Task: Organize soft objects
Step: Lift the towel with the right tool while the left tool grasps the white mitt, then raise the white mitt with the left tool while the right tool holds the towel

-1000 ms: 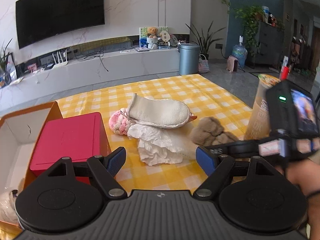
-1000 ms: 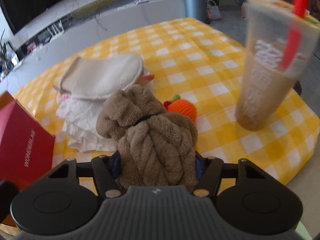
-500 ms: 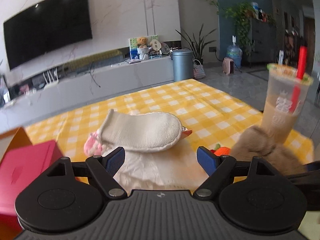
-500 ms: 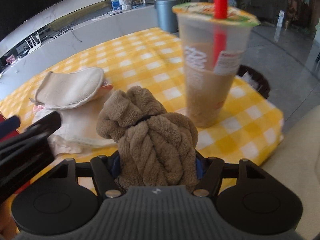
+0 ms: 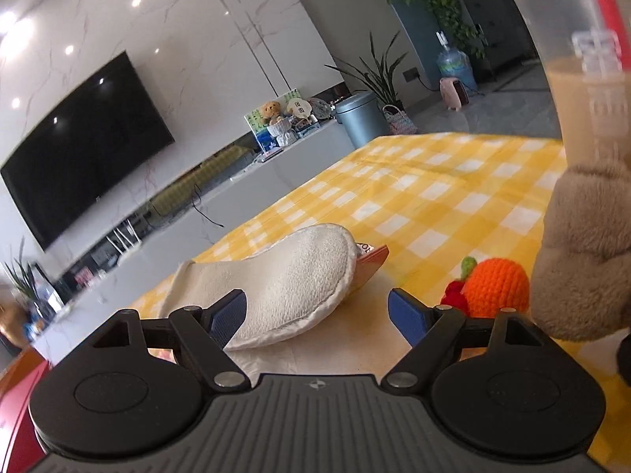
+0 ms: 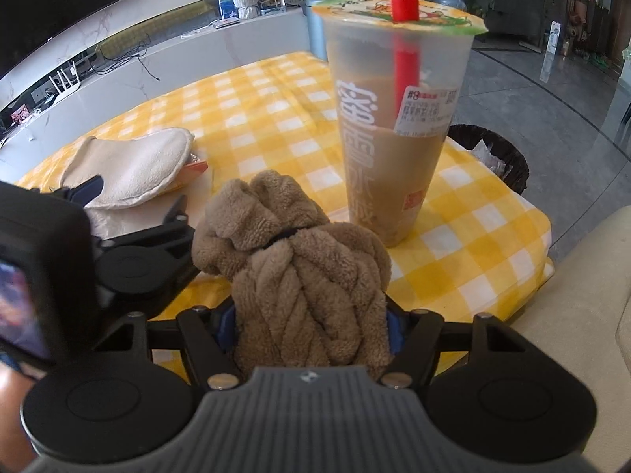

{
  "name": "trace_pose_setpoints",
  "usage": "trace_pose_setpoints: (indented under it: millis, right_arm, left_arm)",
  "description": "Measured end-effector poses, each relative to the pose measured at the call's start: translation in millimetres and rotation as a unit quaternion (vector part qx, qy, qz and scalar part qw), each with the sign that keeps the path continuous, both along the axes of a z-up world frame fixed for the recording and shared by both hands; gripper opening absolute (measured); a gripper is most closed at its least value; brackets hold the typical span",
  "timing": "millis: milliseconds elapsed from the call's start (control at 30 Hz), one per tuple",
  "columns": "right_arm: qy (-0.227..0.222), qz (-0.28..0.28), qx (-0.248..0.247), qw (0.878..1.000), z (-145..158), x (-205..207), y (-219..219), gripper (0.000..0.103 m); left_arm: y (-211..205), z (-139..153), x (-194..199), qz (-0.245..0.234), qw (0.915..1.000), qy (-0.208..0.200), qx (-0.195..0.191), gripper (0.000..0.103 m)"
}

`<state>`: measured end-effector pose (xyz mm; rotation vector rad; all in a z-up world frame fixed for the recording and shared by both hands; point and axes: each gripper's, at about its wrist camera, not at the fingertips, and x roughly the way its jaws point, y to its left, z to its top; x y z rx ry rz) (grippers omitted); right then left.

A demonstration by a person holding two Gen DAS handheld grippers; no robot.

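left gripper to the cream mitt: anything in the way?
Nothing visible. The left gripper is open, the cream mitt lies right ahead, partly between its fingers. The crocheted orange sits off to the right, clear of the path.

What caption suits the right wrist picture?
Right hand-held gripper clamps a brown plush bundle before a milk tea cup.

Right gripper [image 6: 311,321] clamped on a load — left gripper [image 5: 317,311] spread wide.
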<state>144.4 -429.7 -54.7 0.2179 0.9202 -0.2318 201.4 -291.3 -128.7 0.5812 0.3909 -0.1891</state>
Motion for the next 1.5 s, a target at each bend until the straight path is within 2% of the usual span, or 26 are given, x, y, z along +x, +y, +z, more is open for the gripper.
trace_pose_setpoints:
  millis: [100,200,233,300,333,367,400,467,567,800,933,1033,1133,1300,1500]
  right_arm:
    - [0.007,-0.001,-0.011,1.0,-1,2,2,0.068]
    - [0.003,0.007,-0.005,1.0,0,1,3,0.068]
    - [0.001,0.01,-0.003,1.0,0,1,4,0.069]
    - [-0.001,0.017,-0.003,1.0,1,1,6,0.069]
    - [-0.001,0.019,-0.004,1.0,1,1,7,0.069]
    - [0.0,0.019,-0.005,1.0,1,1,8,0.069]
    - [0.0,0.019,-0.006,1.0,1,1,8,0.069]
    - [0.002,0.016,-0.008,1.0,1,1,9,0.069]
    - [0.006,0.016,-0.02,1.0,1,2,12,0.069]
    - [0.004,0.015,-0.019,1.0,1,1,13,0.069]
    - [0.005,0.012,-0.012,1.0,1,1,10,0.069]
    - [0.004,0.013,-0.004,1.0,1,1,8,0.069]
    - [0.005,0.013,-0.003,1.0,1,1,7,0.069]
    - [0.007,0.022,-0.011,1.0,2,2,12,0.069]
    - [0.015,0.028,-0.019,0.999,0,4,15,0.069]
  left_arm:
    - [-2,-4,6,0.006,0.9999,-0.004,0.015,0.096]
    - [1,-4,11,0.013,0.9999,-0.004,0.008,0.095]
    - [3,-4,16,0.013,0.9999,0.002,0.006,0.092]
    - [7,-2,22,0.016,0.9997,0.019,-0.004,0.073]
    - [9,-1,24,0.018,0.9993,0.03,-0.016,0.053]
    - [13,0,25,0.02,0.9987,0.037,-0.029,0.041]
    - [16,3,24,0.023,0.9981,0.038,-0.042,0.036]
    - [22,9,17,0.015,0.9976,0.034,-0.059,0.02]
    - [27,20,6,0.007,0.9981,0.018,-0.058,0.009]
    - [49,72,-32,-0.004,0.9944,-0.004,-0.105,0.006]
    - [65,112,-57,-0.002,0.9905,-0.02,-0.136,0.006]
    - [79,139,-66,0.006,0.9871,0.01,-0.16,0.006]
    - [96,157,-74,-0.011,0.9774,0.065,-0.201,0.006]
    - [110,155,-74,-0.015,0.9688,0.131,-0.21,0.006]
    - [111,108,-64,-0.028,0.954,0.21,-0.213,0.006]
